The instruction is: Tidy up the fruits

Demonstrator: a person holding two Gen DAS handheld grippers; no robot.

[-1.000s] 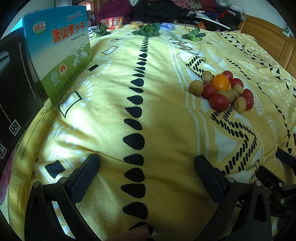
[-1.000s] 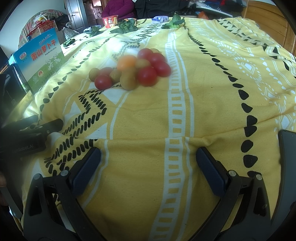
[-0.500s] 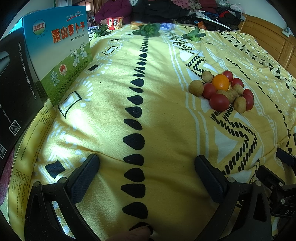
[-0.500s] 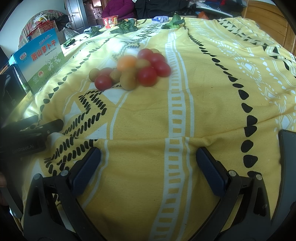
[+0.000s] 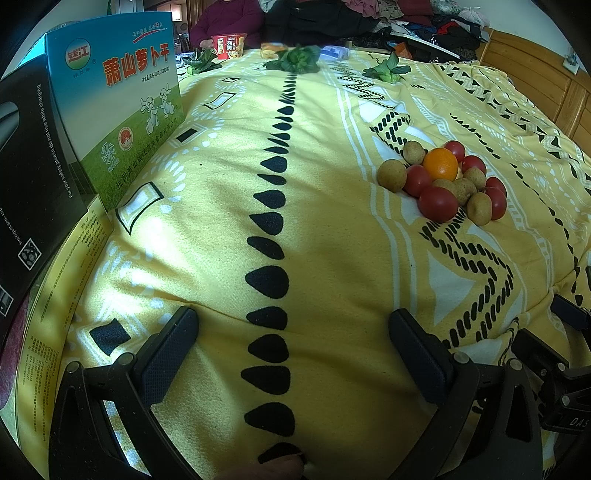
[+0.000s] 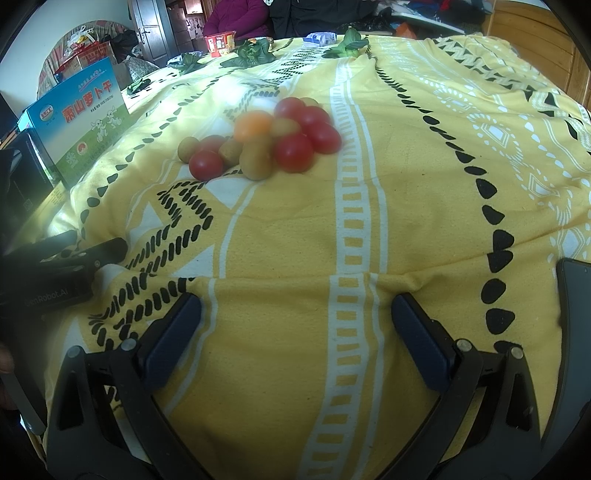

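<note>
Jaws on the left gripper point(image 5: 291, 336) are spread wide, nothing held between them; the pads are set low over the yellow patterned blanket point(image 5: 207, 206), either side of a column of black teardrop marks. Same on the right gripper point(image 6: 295, 314): jaws fully apart, empty, straddling a white ladder stripe on the blanket.

The fruit pile point(image 5: 443, 181) is seen ahead and to the right of the left gripper, well apart from it. In the right wrist view the pile point(image 6: 266, 140) is located ahead and slightly left, slightly blurred. It is made up of red cherry tomatoes point(image 5: 437, 204), brownish-yellow round fruits point(image 5: 391, 175) of uncertain kind, and one small orange point(image 5: 440, 164) near the middle, all touching in one cluster.

A blue-and-green printed box point(image 5: 122, 122) is stood upright at the blanket's left edge, with a black box point(image 5: 33, 177) just beside it. Leafy greens point(image 5: 295, 61) are scattered along the far edge, near a red instant-noodle cup point(image 5: 229, 46). A seated person in a maroon top point(image 5: 229, 16) is partly visible behind that. A dark phone-like slab point(image 6: 572, 295) is cut off at the right of the right wrist view.
</note>
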